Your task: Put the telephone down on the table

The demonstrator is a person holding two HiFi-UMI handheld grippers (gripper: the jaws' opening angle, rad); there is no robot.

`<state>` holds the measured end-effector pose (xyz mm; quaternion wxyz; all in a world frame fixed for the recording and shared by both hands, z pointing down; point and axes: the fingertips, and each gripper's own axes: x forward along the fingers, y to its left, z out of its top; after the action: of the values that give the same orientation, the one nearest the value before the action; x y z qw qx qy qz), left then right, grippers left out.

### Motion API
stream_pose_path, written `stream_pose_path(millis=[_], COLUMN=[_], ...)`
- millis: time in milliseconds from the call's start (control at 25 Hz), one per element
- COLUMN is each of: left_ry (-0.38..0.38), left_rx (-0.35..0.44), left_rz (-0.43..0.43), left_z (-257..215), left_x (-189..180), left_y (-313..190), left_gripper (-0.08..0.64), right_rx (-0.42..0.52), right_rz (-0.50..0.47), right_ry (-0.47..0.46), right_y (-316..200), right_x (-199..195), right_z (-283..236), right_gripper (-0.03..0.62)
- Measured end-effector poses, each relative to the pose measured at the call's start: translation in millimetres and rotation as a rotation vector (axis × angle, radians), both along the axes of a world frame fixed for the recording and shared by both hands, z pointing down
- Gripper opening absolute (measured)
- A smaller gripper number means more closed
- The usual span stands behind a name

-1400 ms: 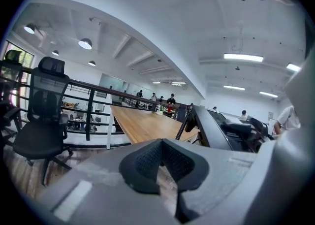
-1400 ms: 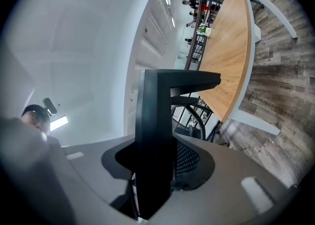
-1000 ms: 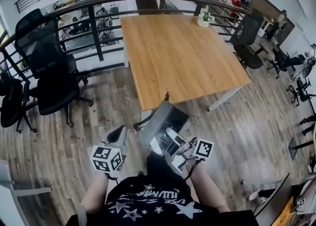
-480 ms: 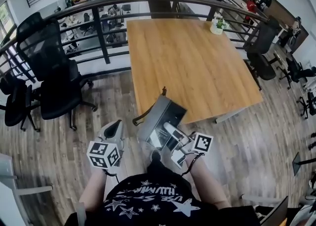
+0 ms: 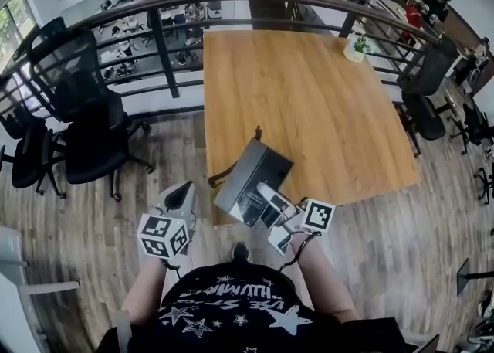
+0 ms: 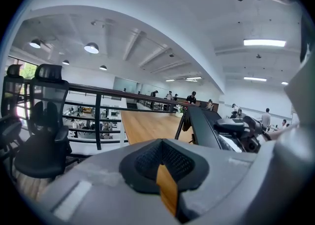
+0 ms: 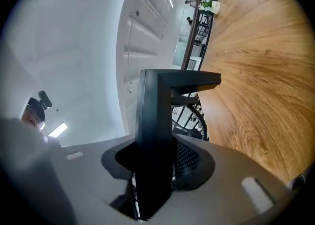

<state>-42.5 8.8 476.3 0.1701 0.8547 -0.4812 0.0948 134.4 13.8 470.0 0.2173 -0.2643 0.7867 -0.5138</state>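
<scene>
- The person's dark star-print shirt point(image 5: 231, 305) fills the near edge of the head view, much as a second ago. The table point(image 5: 309, 89) now lies closer in front of it.
- The left gripper point(image 5: 184, 189) has moved forward with the body. Its jaws are pressed together with nothing between them, and it is still beside the load without touching it.
- The right gripper point(image 5: 270, 198) stays clamped on the near end of the telephone point(image 5: 251, 178), pinching it edge-on, the same grip as before.
- A second ago the telephone hung over the floor, its far end just reaching the table's near edge. Now, from the head view, it covers the near left corner of the tabletop. It is held up in the gripper, not lying on the wood.
- Its long axis runs away from the person, the far end angled a little to the right. It is tipped on its side, with one broad plain face turned up and to the left.
- It is a flat rectangular desk set, grey on that broad face and dark along its edges, with pale labels showing at the gripped end.
- A black coiled cord point(image 6: 182, 120) hangs from its far end.
- A small potted plant point(image 5: 356, 46) stands near the far right corner of the tabletop.
</scene>
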Motion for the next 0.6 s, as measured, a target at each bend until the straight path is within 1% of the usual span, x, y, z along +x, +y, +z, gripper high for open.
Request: stream_pose_path(millis=[160, 240, 440, 600], left_ry=[0.006, -0.005, -0.031, -0.036], left_rx=[-0.003, 0.001, -0.001, -0.016], left_rz=[-0.038, -0.060, -0.086, -0.099], left_z=[3, 3, -1, -4], left_x=[8, 7, 8, -1], left_y=[-23, -32, -43, -61], left_gripper=[0.002, 0.001, 0.002, 0.002], right_rx=[-0.010, -0.009, -0.035, -0.043], right_rz=[-0.034, -0.051, -0.056, -0.062], right_ry=[0.002, 0.006, 0.016, -0.002], right_y=[-28, -40, -65, -86], right_x=[8, 11, 19, 12], right_z=[7, 9, 12, 8], right_gripper=[0.163, 0.163, 0.163, 0.163])
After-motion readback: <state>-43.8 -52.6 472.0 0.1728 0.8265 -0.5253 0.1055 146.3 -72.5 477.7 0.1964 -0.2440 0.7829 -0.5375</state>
